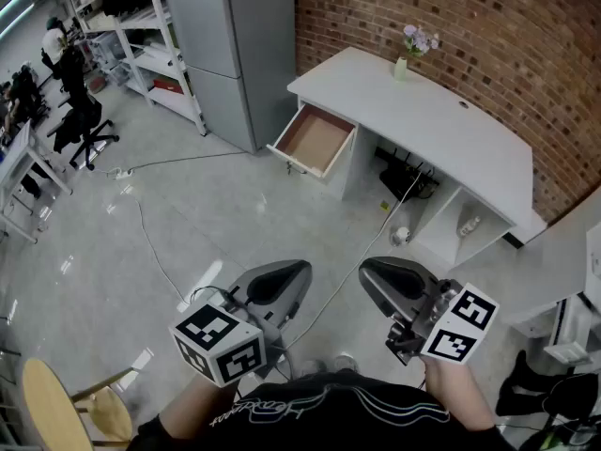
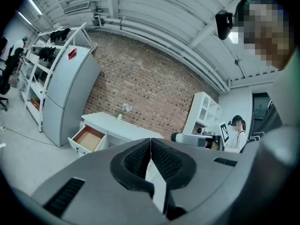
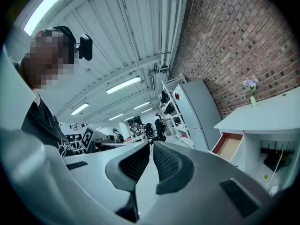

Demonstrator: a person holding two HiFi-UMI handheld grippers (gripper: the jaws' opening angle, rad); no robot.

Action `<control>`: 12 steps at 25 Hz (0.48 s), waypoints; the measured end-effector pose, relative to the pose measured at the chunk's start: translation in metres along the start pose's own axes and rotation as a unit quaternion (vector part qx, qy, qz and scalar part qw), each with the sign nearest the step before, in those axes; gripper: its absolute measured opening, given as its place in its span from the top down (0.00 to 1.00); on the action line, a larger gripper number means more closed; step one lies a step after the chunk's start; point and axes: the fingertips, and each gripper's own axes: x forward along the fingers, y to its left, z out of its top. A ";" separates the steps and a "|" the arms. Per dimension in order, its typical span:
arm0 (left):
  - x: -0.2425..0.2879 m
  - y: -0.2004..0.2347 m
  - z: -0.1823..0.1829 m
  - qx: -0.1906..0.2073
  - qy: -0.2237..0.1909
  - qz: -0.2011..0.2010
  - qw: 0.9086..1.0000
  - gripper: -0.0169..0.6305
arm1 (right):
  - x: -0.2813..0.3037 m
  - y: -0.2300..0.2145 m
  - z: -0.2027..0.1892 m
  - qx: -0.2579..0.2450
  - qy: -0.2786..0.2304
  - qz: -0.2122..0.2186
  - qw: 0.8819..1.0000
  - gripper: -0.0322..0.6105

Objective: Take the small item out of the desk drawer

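The white desk (image 1: pixel 441 120) stands against the brick wall. Its left drawer (image 1: pixel 315 141) is pulled open, and only its bare brown bottom shows; I see no small item in it from here. Both grippers hang low over the floor, well short of the desk. My left gripper (image 1: pixel 302 269) is shut with nothing in it. My right gripper (image 1: pixel 366 269) is shut and empty too. The drawer appears far off in the left gripper view (image 2: pixel 87 138), beyond the left gripper (image 2: pixel 150 140), and in the right gripper view (image 3: pixel 229 144), past the right gripper (image 3: pixel 151 145).
A vase of flowers (image 1: pixel 404 59) stands on the desk top. A tall grey cabinet (image 1: pixel 235 45) is left of the drawer, with shelving (image 1: pixel 141 36) beyond it. Cables (image 1: pixel 160 261) trail over the floor. A wooden stool (image 1: pixel 56 402) is at my lower left.
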 end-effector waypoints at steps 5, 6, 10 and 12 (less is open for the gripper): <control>-0.010 0.014 0.001 0.001 -0.007 -0.002 1.000 0.94 | 0.014 0.003 -0.007 -0.003 0.006 -0.005 1.000 0.86; -0.013 0.017 0.001 -0.001 -0.008 -0.003 1.000 0.94 | 0.017 0.004 -0.008 -0.004 0.008 -0.007 1.000 0.86; -0.017 0.027 -0.002 -0.009 -0.008 -0.006 1.000 0.94 | 0.026 0.007 -0.012 -0.014 0.024 -0.016 0.999 0.86; -0.016 0.029 -0.001 -0.010 -0.012 -0.011 1.000 0.94 | 0.028 0.004 -0.017 -0.026 0.044 -0.028 0.998 0.86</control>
